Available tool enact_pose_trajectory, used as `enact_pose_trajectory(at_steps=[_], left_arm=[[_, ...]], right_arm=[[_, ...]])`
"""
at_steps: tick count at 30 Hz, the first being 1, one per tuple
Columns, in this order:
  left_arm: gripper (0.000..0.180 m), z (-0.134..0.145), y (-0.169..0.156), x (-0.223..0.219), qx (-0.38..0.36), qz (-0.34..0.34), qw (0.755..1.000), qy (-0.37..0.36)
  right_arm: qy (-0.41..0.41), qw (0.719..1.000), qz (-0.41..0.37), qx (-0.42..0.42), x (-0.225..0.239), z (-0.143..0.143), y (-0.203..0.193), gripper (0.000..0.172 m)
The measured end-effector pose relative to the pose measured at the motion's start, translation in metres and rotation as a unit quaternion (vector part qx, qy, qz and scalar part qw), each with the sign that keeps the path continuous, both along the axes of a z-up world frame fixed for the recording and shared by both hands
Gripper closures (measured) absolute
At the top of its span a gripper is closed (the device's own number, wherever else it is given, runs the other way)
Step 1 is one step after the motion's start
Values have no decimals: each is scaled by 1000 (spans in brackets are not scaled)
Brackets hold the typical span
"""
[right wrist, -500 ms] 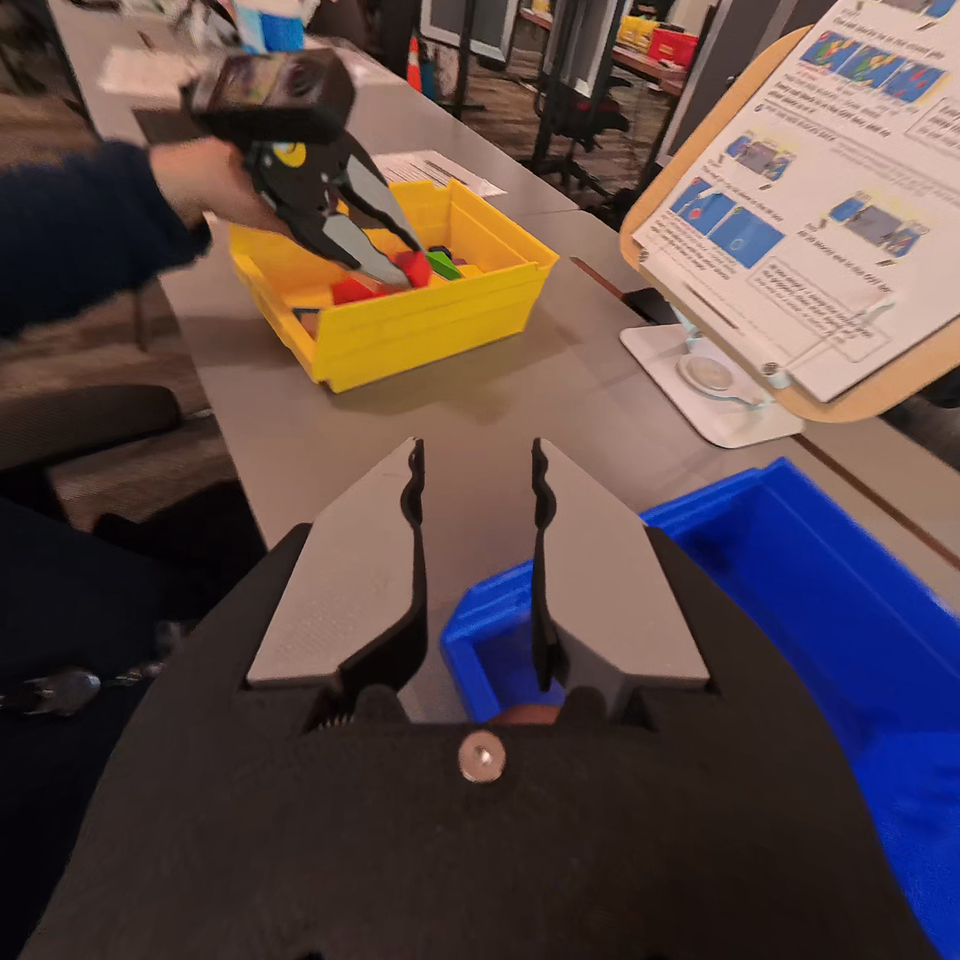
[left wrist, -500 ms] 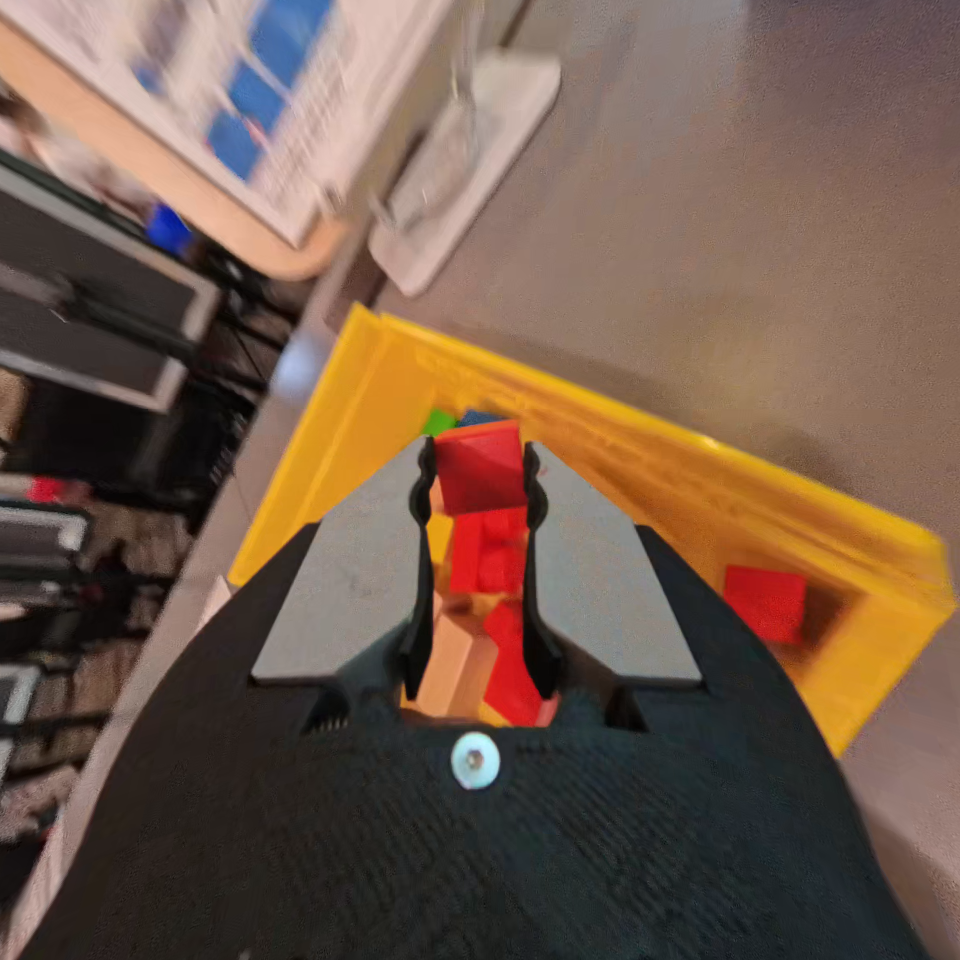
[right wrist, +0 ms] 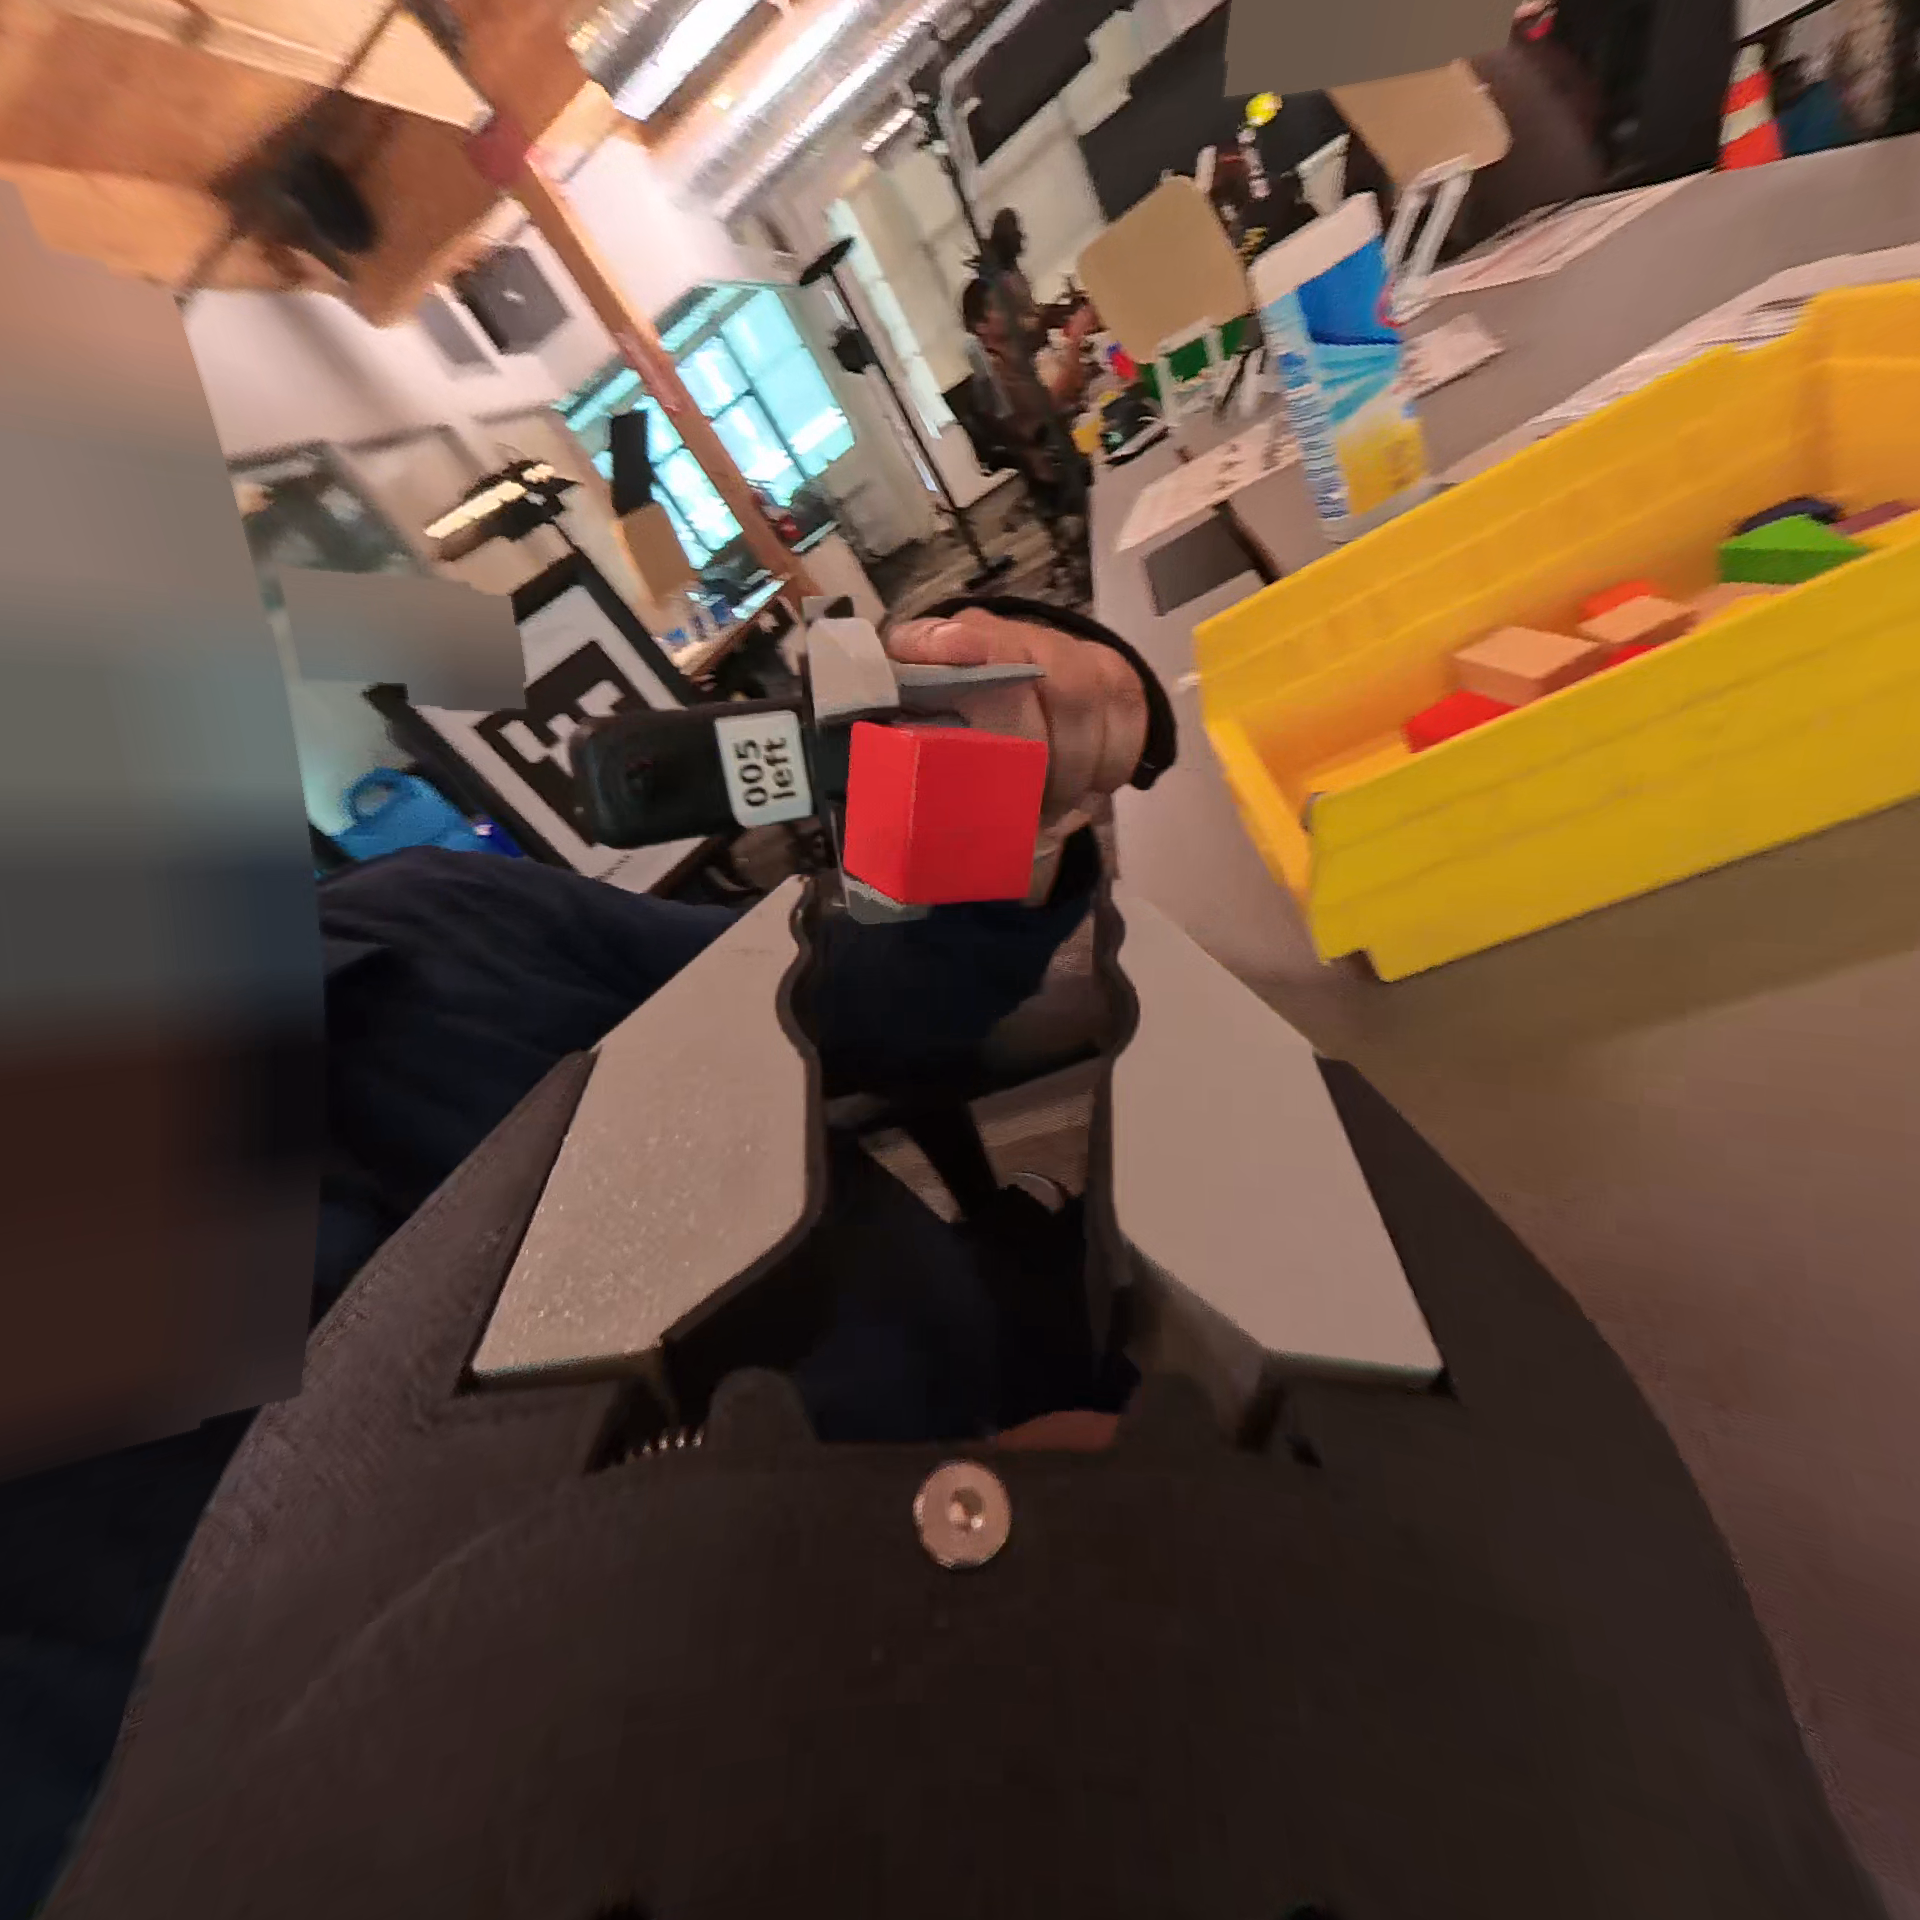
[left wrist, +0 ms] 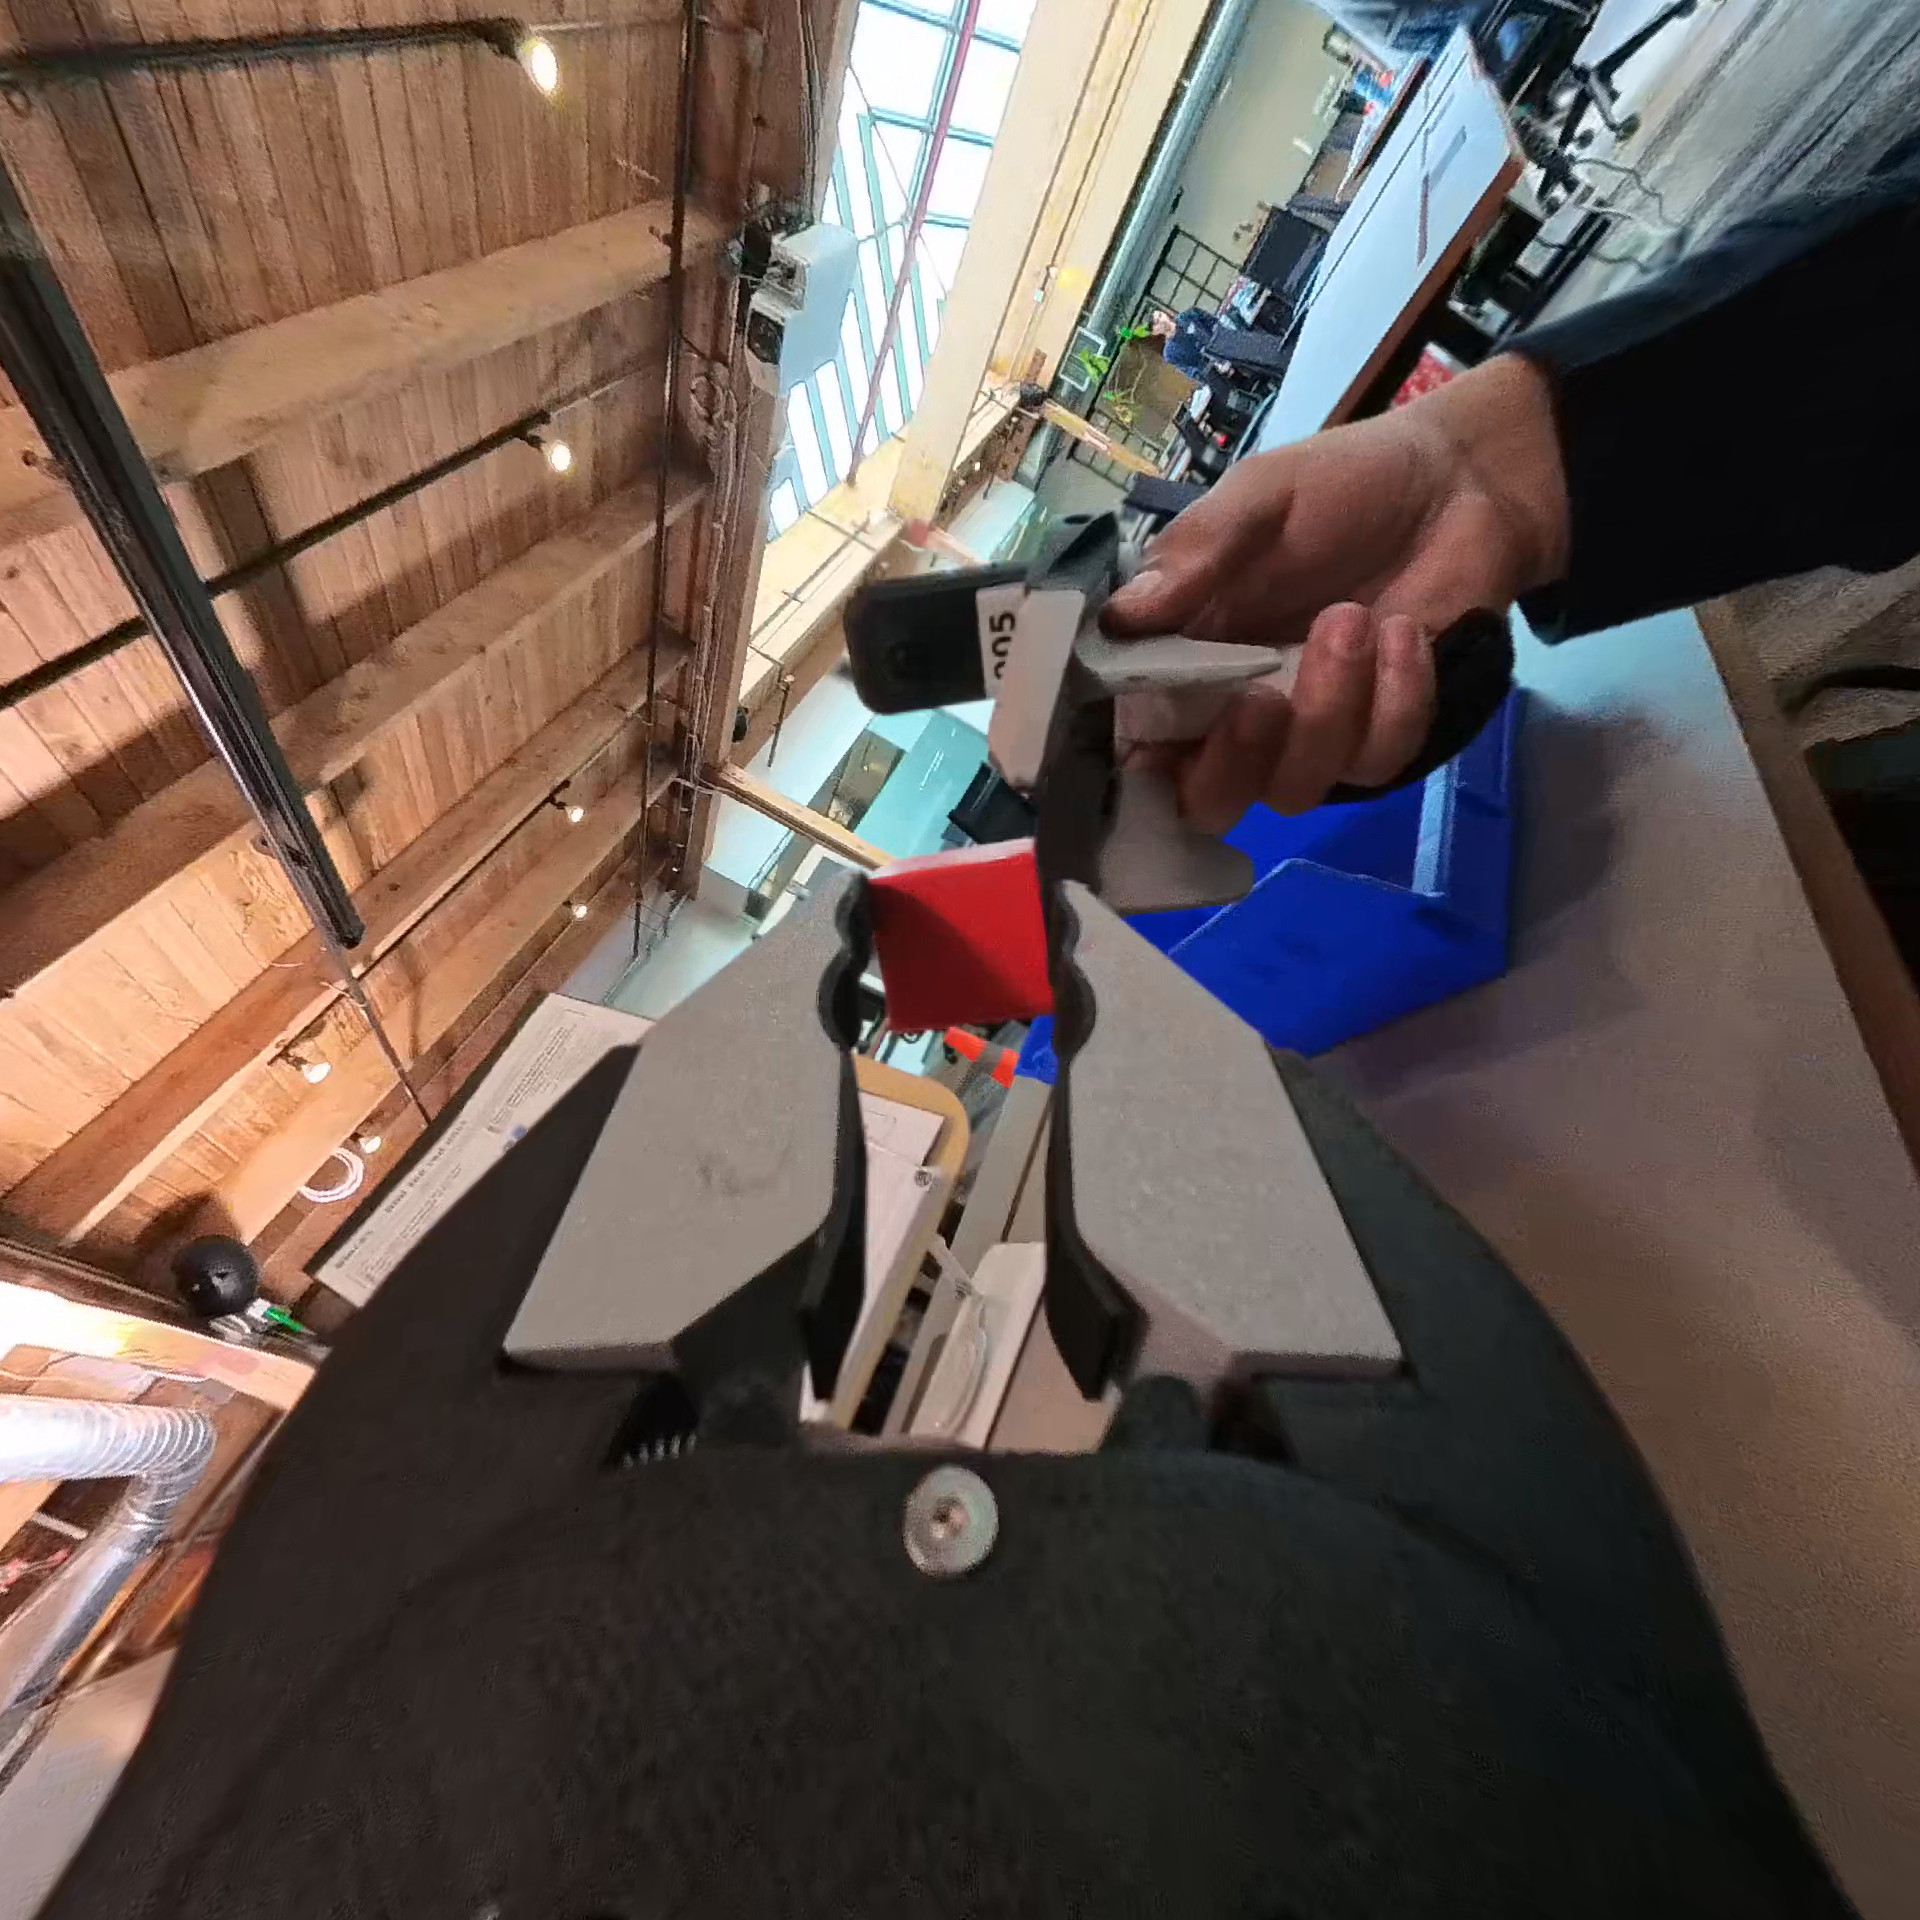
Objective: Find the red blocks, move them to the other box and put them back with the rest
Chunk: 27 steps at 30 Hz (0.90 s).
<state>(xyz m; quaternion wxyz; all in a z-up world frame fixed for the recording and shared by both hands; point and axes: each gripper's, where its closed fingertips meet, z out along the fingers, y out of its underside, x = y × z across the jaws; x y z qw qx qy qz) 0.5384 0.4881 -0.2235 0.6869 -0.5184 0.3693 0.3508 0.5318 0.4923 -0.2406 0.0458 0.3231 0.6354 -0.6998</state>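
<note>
left gripper (left wrist: 956, 935) jaws gripped red block (left wrist: 961, 935) | right gripper (right wrist: 961, 935) jaws gaped empty | risk: mid-air handover fumble, block dropped short of blue box (left wrist: 1371, 956)

A red cube (left wrist: 961, 935), glossy and tilted, sits clamped between the left gripper's (left wrist: 954, 961) fingers (left wrist: 844, 966), raised clear of the worktop (left wrist: 1621, 1091). The blue box (left wrist: 1351, 951) stands beyond it. The yellow box (right wrist: 1558, 831) contains another red block (right wrist: 1455, 717) among tan, orange and green ones.
</note>
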Motion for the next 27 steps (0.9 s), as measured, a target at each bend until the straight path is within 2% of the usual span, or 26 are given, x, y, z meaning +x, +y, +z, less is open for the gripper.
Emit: enact_pose_trajectory(at_steps=[9,11,17,27], left_arm=[[149,1,-4,26,7,-33,999,8],[149,0,-4,25,13,-31,999,15],[149,-6,3,15,8,-28,1000,4],[149,-8,2,14,8,-38,999,0]], right_arm=[[9,999,31,-24,12,9,-15,124],[16,998,46,-29,17,12,-18,139],[6,1000,20,-16,8,5,-11,140],[-14,998,34,-41,7,4,-10,141]])
